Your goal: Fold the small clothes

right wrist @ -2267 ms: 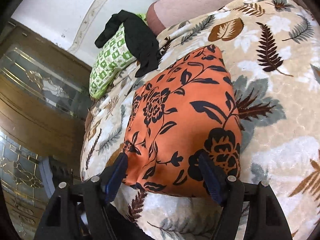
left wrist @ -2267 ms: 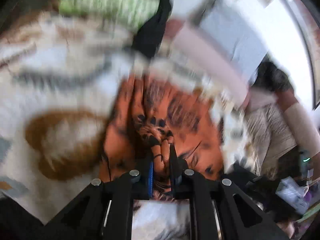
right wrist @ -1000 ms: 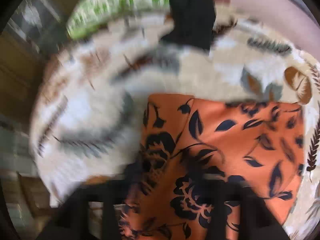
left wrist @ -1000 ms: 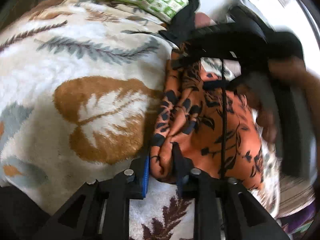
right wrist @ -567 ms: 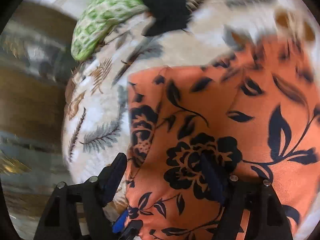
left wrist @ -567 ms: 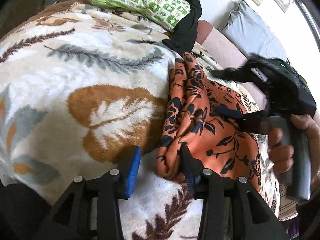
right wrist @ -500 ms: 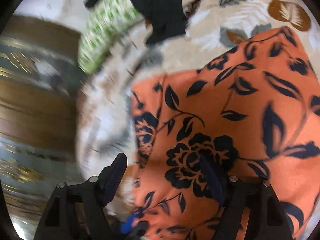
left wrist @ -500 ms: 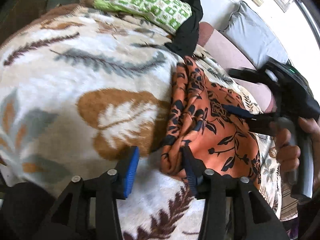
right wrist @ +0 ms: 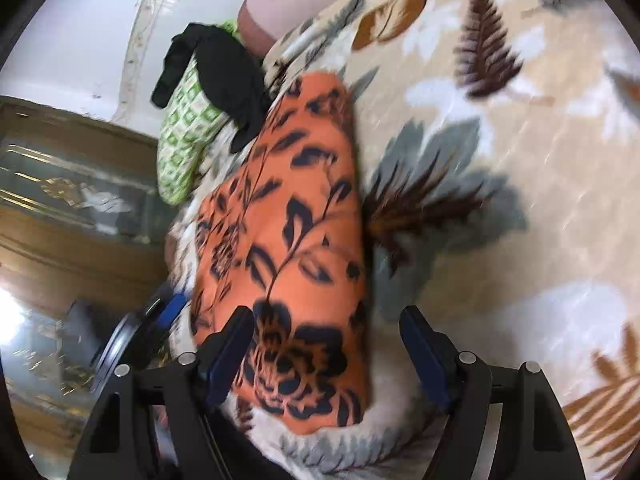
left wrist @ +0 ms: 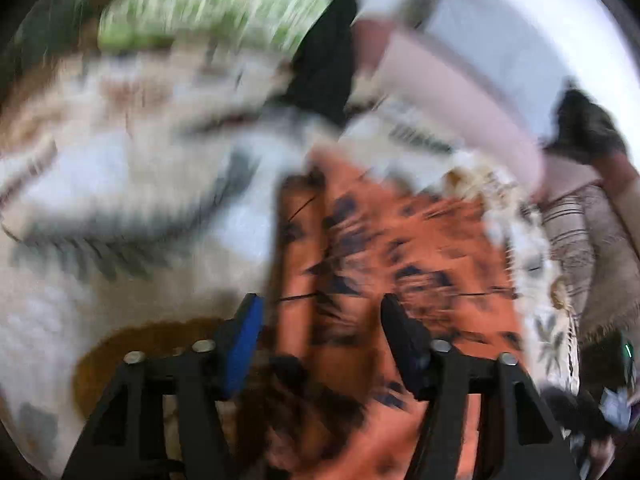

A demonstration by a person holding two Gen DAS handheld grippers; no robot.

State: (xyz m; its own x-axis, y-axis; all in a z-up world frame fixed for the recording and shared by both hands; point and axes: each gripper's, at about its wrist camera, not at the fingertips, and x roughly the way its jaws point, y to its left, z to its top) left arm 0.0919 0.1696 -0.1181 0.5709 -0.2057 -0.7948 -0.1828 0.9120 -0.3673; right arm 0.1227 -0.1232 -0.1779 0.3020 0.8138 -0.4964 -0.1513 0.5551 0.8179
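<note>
Orange cloth with a black flower print [right wrist: 288, 240] lies folded into a long, narrow shape on a plush leaf-patterned blanket [right wrist: 500, 200] that covers the bed. In the right wrist view it runs from near the camera up toward a green-and-white patterned pillow [right wrist: 182, 136], with a black garment [right wrist: 228, 76] draped over that pillow just beyond the cloth's far end.

The right tool [right wrist: 326, 344] has its jaws spread wide; the near end of the orange cloth sits between them, close to the left finger, and neither pad presses on it. Past the cloth's left edge a blue pad and dark frame of the left tool show at the side of the bed.

The left wrist view is heavily blurred. The left tool [left wrist: 320, 340] also stands with its jaws wide apart, holding nothing, and the orange cloth [left wrist: 400, 260] fills the space between and beyond the fingers. The pillow [left wrist: 216, 12] and black garment [left wrist: 324, 60] appear at the top as smeared shapes.
</note>
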